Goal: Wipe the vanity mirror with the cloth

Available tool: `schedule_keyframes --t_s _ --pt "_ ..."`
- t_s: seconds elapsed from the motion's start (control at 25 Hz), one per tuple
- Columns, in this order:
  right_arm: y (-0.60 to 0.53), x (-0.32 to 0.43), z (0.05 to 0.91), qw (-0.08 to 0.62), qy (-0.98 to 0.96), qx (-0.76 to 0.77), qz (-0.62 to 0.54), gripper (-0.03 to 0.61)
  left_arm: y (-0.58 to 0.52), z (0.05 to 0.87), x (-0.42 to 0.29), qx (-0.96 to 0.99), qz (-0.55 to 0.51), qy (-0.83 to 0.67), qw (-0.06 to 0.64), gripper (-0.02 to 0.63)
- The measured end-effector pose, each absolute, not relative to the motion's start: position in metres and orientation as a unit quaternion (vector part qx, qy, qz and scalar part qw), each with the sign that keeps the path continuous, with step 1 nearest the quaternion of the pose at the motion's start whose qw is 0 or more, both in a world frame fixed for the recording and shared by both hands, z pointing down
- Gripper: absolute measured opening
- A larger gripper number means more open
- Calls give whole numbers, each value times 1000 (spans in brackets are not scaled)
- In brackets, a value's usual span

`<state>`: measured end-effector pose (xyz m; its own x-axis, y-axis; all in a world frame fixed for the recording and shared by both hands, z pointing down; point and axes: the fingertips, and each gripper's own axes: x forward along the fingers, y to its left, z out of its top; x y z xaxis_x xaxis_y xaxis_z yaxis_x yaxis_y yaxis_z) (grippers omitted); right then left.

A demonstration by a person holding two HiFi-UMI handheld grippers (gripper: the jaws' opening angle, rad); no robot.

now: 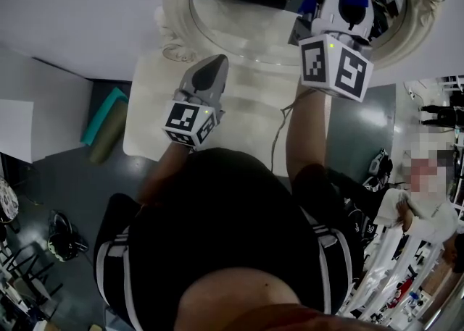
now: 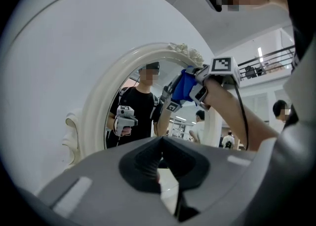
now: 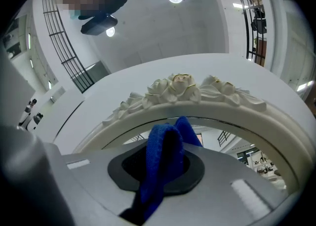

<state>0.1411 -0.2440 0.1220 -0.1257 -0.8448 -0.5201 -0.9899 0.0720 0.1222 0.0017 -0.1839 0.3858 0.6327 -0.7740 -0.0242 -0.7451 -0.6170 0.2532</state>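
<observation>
The right gripper is clenching a folded blue cloth between its jaws and is holding it against the upper glass of the oval vanity mirror, just under the carved rose crest. The left gripper, jaws closed together on nothing, is hovering above the white tabletop in front of the mirror, apart from the glass.
</observation>
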Motion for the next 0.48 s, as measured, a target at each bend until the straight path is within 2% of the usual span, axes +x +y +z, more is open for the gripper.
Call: schedule_keyframes --t_s 0.48 --pt "-261 61 146 101 739 -616 251 41 -183 393 -27 885 -68 -446 117 9"
